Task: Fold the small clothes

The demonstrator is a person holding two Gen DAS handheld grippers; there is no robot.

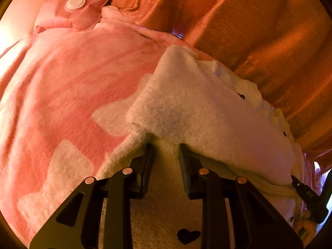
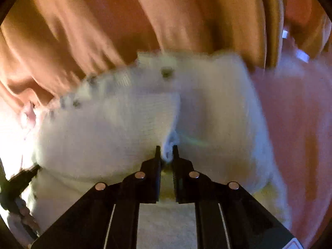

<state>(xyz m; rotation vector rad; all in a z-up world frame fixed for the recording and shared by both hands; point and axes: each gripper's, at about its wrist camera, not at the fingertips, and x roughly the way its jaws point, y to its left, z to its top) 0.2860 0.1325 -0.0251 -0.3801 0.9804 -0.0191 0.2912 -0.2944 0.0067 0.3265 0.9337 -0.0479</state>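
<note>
A small white knitted cardigan point(image 1: 197, 112) with dark buttons and a black heart lies on a pink and white blanket point(image 1: 62, 95). A flap of it is folded over. My left gripper point(image 1: 165, 147) is open, its fingertips under the edge of the folded flap. My right gripper point(image 2: 166, 151) is shut on a pinch of the cardigan point(image 2: 145, 114), which looks blurred in the right wrist view. The right gripper's tip also shows in the left wrist view point(image 1: 305, 191) at the cardigan's right edge.
A pink pouch point(image 1: 76, 8) with a white round cap lies at the blanket's far end. Orange curtains point(image 1: 259, 31) hang close behind the blanket; they also fill the top of the right wrist view point(image 2: 103, 25).
</note>
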